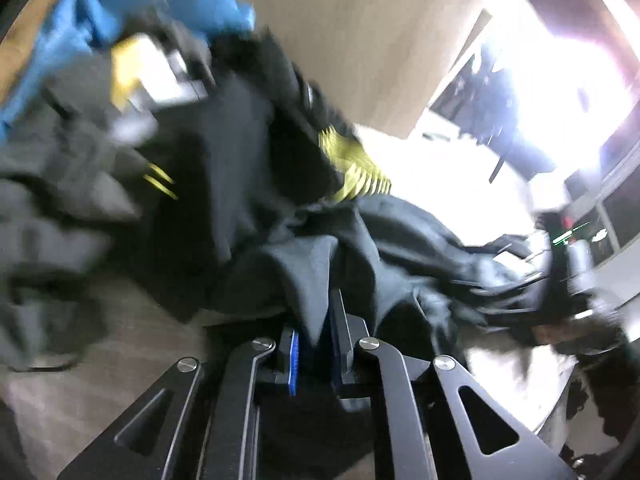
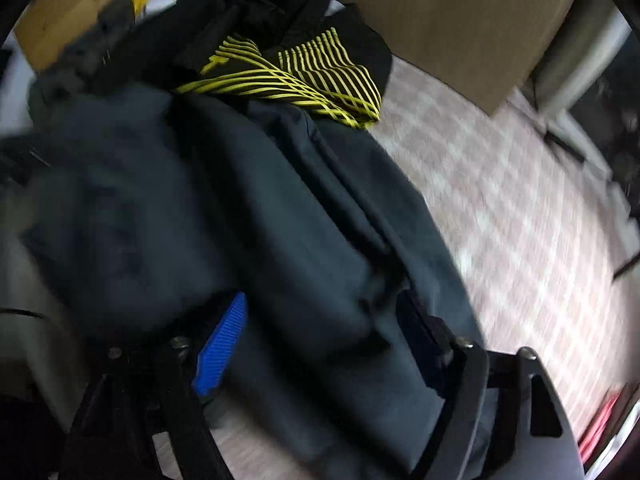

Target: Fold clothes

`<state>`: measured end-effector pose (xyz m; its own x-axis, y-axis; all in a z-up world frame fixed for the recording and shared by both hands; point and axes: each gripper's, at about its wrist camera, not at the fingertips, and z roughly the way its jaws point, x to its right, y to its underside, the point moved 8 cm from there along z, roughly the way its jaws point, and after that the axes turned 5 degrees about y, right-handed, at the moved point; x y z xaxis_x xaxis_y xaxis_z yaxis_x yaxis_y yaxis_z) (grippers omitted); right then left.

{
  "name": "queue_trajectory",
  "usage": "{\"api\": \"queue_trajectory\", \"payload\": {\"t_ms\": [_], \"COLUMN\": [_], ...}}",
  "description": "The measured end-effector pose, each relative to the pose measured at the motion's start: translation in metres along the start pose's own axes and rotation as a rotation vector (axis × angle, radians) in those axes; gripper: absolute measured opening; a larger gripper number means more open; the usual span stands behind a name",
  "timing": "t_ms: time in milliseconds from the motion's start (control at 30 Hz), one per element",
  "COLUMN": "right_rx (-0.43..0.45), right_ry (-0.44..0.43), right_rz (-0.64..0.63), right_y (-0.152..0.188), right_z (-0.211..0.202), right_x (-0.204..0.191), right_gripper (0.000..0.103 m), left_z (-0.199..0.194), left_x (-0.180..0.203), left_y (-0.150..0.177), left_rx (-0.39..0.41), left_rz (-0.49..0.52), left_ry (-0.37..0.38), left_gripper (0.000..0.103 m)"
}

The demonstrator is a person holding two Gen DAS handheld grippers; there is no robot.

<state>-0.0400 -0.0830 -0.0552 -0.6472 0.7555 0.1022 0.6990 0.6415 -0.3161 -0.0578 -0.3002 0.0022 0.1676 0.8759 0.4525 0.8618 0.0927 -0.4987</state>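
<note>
A dark grey garment (image 1: 320, 256) hangs bunched between my grippers. My left gripper (image 1: 316, 320) is shut on a fold of it, the cloth pinched between the blue pads. The same garment (image 2: 248, 216) fills the right wrist view. My right gripper (image 2: 320, 312) is open, its blue-padded fingers (image 2: 224, 344) spread on either side of a thick ridge of the cloth. A black garment with yellow stripes (image 2: 312, 72) lies behind it, also in the left wrist view (image 1: 352, 160). Both views are motion-blurred.
A blue garment (image 1: 120, 12) and more dark clothes (image 1: 48, 184) are piled at the left. A brown cardboard panel (image 2: 440, 12) stands at the back. A pale checked surface (image 2: 520, 216) lies to the right. Bright window light washes out the left wrist view's right side.
</note>
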Motion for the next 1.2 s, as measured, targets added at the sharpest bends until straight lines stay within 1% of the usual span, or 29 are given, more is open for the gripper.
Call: {"api": "queue_trajectory", "payload": {"t_ms": [33, 67, 100, 167, 267, 333, 400, 467, 600, 667, 700, 733, 767, 833, 867, 900, 933, 967, 1000, 1067, 1133, 1167, 1200], "right_rx": [0.004, 0.015, 0.052, 0.165, 0.343, 0.457, 0.541, 0.615, 0.694, 0.713, 0.713, 0.694, 0.653, 0.555, 0.456, 0.334, 0.212, 0.113, 0.061, 0.005, 0.022, 0.047, 0.068], "right_ry": [-0.05, -0.086, -0.089, -0.06, -0.066, -0.067, -0.061, -0.059, -0.042, -0.032, -0.027, -0.024, -0.02, -0.012, -0.003, 0.011, 0.024, 0.033, 0.027, -0.014, -0.065, -0.063, -0.05], "right_rz": [0.023, 0.045, 0.057, 0.064, 0.095, 0.11, 0.119, 0.118, 0.11, 0.1, 0.098, 0.098, 0.098, 0.095, 0.09, 0.086, 0.083, 0.092, 0.13, 0.23, 0.333, 0.356, 0.36], "right_y": [-0.004, -0.009, -0.017, -0.039, -0.062, -0.072, -0.073, -0.067, -0.038, -0.017, -0.006, 0.011, 0.03, 0.07, 0.096, 0.129, 0.164, 0.195, 0.219, 0.252, 0.264, 0.262, 0.258], "right_z": [-0.001, -0.004, -0.017, -0.057, -0.139, -0.196, -0.245, -0.291, -0.354, -0.38, -0.388, -0.386, -0.375, -0.348, -0.319, -0.284, -0.251, -0.224, -0.208, -0.193, -0.197, -0.203, -0.207], "right_x": [-0.003, -0.006, -0.005, -0.003, 0.004, 0.009, 0.013, 0.017, 0.024, 0.031, 0.036, 0.043, 0.053, 0.069, 0.075, 0.082, 0.089, 0.097, 0.108, 0.128, 0.148, 0.156, 0.16], "right_gripper": [0.002, 0.002, 0.002, 0.002, 0.002, 0.002, 0.002, 0.002, 0.002, 0.002, 0.002, 0.002, 0.002, 0.003, 0.003, 0.004, 0.007, 0.007, 0.007, 0.008, 0.009, 0.011, 0.019], "left_z": [-0.014, -0.028, -0.041, -0.067, -0.097, -0.102, -0.13, -0.153, -0.178, -0.18, -0.178, -0.165, -0.149, -0.101, -0.078, -0.055, -0.032, -0.015, -0.011, -0.007, -0.017, -0.021, -0.021], "left_x": [0.002, 0.004, 0.005, 0.008, 0.021, 0.04, 0.06, 0.087, 0.144, 0.174, 0.183, 0.196, 0.206, 0.211, 0.214, 0.215, 0.21, 0.198, 0.186, 0.161, 0.141, 0.131, 0.123], "left_y": [-0.005, -0.012, -0.019, -0.035, -0.06, -0.074, -0.079, -0.082, -0.069, -0.054, -0.041, -0.025, -0.006, 0.044, 0.069, 0.096, 0.125, 0.15, 0.161, 0.177, 0.171, 0.167, 0.159], "left_rx": [0.029, 0.057, 0.083, 0.135, 0.227, 0.28, 0.326, 0.368, 0.404, 0.401, 0.386, 0.362, 0.323, 0.18, 0.108, 0.033, -0.05, -0.108, -0.12, -0.136, -0.108, -0.094, -0.077], "left_rz": [-0.001, -0.002, -0.002, 0.002, 0.044, 0.074, 0.116, 0.174, 0.244, 0.266, 0.268, 0.268, 0.258, 0.191, 0.157, 0.124, 0.085, 0.038, 0.001, -0.066, -0.095, -0.105, -0.103], "left_ry": [0.009, 0.014, 0.009, -0.001, 0.001, 0.023, 0.039, 0.026, 0.027, 0.029, 0.036, 0.036, 0.039, 0.065, 0.077, 0.086, 0.081, 0.058, 0.027, -0.04, -0.124, -0.159, -0.178], "left_gripper": [0.01, 0.01, 0.01, 0.01, 0.01, 0.01, 0.01, 0.01, 0.01, 0.01, 0.01, 0.011, 0.013, 0.016, 0.016, 0.016, 0.016, 0.016, 0.016, 0.013, 0.014, 0.019, 0.023]}}
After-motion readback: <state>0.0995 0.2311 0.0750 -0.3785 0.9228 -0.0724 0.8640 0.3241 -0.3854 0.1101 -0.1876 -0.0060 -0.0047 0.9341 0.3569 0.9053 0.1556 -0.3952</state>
